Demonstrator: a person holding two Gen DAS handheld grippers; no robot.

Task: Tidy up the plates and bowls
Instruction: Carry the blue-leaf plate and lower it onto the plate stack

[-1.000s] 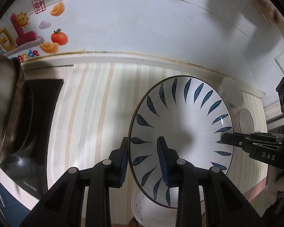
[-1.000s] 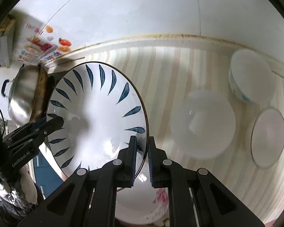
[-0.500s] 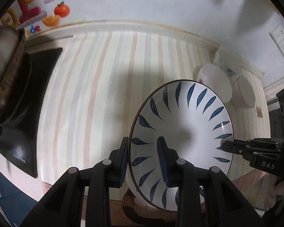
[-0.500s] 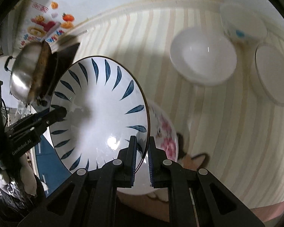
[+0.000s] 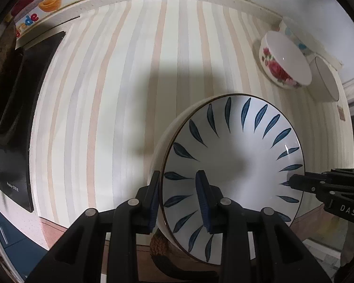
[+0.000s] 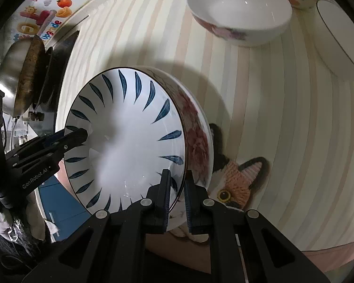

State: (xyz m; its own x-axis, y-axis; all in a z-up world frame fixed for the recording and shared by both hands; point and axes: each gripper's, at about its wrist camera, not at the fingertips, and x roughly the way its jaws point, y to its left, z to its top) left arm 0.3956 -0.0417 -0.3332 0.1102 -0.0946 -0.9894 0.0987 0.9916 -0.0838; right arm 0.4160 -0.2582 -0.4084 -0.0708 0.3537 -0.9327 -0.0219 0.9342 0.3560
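Both grippers — left gripper (image 5: 178, 198) and right gripper (image 6: 177, 194) — stay clenched on the blue-leaf plate (image 6: 127, 139), now lowered into the rose-patterned bowl (image 6: 197, 139) at the bench's near edge — nesting nearly done.

The counter (image 5: 120, 99) has a striped cover, pale cream with peach and grey bands running front to back, and a pinkish front edge. On its left end sits a black cooktop (image 5: 18, 108), glossy, with small lettering near its front corner. A steel pot (image 6: 14, 70) with a browned, stained rim sits on top of it. Along the back edge the wall (image 5: 313, 14) is white, and at the back left corner there's a colourful sticker (image 6: 42, 21) with oranges, gold ingots and chunky letters. Near the front edge lies a knitted cat mat (image 6: 238, 184), calico, yellow eye showing, partly covered. Below the left front is a blue cabinet (image 6: 61, 205).
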